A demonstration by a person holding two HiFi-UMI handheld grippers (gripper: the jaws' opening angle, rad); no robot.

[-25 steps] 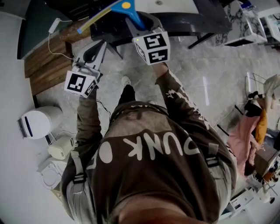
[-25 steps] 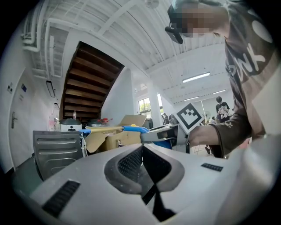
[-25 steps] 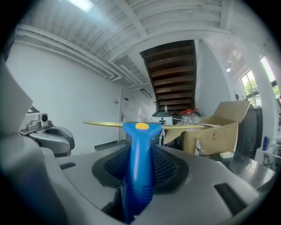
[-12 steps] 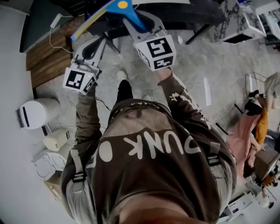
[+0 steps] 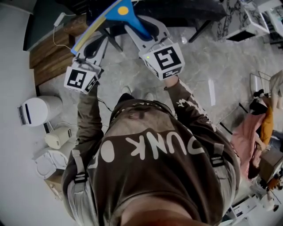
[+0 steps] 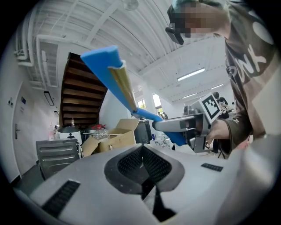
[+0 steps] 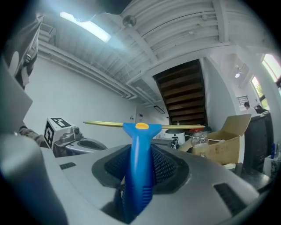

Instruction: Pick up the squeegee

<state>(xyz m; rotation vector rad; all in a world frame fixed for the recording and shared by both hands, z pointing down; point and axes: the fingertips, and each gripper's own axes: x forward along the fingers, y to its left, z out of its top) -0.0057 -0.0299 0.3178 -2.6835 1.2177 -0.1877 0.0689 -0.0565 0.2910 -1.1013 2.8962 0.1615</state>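
The squeegee point(image 5: 125, 13) has a blue handle with a yellow dot and a long yellow-edged blade. It is held in the air, and my right gripper point(image 5: 142, 23) is shut on its handle. In the right gripper view the handle point(image 7: 138, 149) stands upright between the jaws, with the blade level across the top. My left gripper point(image 5: 98, 43) is just left of it, under the blade's end, with its pads together and nothing between them. From the left gripper view the squeegee point(image 6: 109, 74) slants up to the left out of the right gripper point(image 6: 182, 127).
A dark table point(image 5: 185, 13) lies ahead at the top. Wooden steps point(image 5: 46, 62) and a white round appliance point(image 5: 33, 112) are at the left. An open cardboard box point(image 7: 226, 140) stands beside a staircase. Hanging clothes point(image 5: 258, 128) are at the right.
Both grippers have drawn back from the dark table, the right one shifting right with the squeegee still in it. The person's feet have stepped back too.
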